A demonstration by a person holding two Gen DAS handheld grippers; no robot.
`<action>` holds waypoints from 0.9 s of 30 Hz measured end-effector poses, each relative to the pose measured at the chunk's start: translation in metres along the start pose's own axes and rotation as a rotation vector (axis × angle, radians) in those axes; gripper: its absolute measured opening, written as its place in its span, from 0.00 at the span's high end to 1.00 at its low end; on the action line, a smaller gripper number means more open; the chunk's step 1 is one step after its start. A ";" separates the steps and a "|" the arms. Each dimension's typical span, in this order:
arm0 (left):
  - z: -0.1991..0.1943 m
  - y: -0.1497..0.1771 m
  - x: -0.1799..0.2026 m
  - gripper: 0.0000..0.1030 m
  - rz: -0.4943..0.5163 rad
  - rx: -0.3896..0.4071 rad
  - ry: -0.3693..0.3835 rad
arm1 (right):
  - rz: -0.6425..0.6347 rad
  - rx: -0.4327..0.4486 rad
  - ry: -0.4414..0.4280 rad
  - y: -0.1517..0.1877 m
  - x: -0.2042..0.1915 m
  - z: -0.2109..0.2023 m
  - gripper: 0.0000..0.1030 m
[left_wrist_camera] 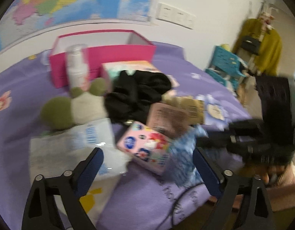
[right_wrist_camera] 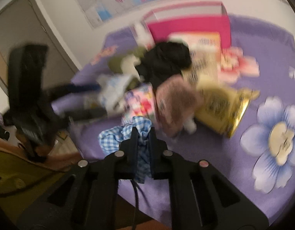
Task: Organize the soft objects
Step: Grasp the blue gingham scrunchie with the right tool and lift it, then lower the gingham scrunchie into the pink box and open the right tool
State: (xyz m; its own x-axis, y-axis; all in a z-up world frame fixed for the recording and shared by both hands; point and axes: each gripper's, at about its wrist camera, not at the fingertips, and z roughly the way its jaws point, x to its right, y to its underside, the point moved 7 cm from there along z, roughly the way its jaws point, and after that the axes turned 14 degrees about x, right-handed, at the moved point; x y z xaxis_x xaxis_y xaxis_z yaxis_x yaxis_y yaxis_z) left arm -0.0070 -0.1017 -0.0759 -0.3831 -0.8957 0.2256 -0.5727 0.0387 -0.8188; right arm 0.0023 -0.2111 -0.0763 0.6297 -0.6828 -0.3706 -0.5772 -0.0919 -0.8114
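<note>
Blue checked cloth [right_wrist_camera: 126, 134] sits at the pile's near edge on the purple bedspread [right_wrist_camera: 252, 53], pinched between the right gripper [right_wrist_camera: 142, 134] fingers. Left gripper [left_wrist_camera: 147, 164] is spread wide, holding nothing, over the white pack [left_wrist_camera: 70, 149]. Risk — thin grip slips, or dragging cloth snags the pink pack [left_wrist_camera: 145, 145] on the way to the pink box [left_wrist_camera: 101, 57].

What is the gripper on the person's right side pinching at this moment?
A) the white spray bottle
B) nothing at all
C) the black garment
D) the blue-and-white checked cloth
D: in the right wrist view the right gripper has its fingers closed on the blue-and-white checked cloth, while the black garment lies farther back in the pile.
</note>
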 end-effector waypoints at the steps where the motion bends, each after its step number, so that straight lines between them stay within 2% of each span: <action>1: 0.000 -0.002 0.003 0.20 0.003 0.003 0.020 | -0.002 0.018 -0.007 -0.007 -0.001 -0.003 0.89; 4: 0.000 -0.017 0.009 0.33 0.001 0.015 0.078 | -0.015 0.087 -0.019 -0.036 -0.003 -0.007 0.89; 10: 0.009 -0.062 0.005 0.52 -0.015 0.047 0.151 | -0.039 0.207 -0.032 -0.095 -0.001 -0.005 0.89; 15: 0.028 -0.105 -0.010 0.64 -0.020 0.069 0.138 | -0.045 0.256 -0.018 -0.144 0.015 0.014 0.89; 18: 0.046 -0.130 -0.023 0.71 -0.015 0.077 0.095 | -0.039 0.263 -0.003 -0.167 0.027 0.031 0.89; 27: 0.089 -0.180 -0.061 0.79 -0.036 0.060 0.004 | -0.011 0.277 0.025 -0.217 0.070 0.086 0.89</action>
State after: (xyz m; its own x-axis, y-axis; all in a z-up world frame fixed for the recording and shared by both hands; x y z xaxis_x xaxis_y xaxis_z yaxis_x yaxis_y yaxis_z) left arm 0.1843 -0.0932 0.0103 -0.3659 -0.8945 0.2570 -0.5419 -0.0198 -0.8402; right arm 0.2161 -0.1768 0.0350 0.6201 -0.7005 -0.3532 -0.4047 0.1000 -0.9090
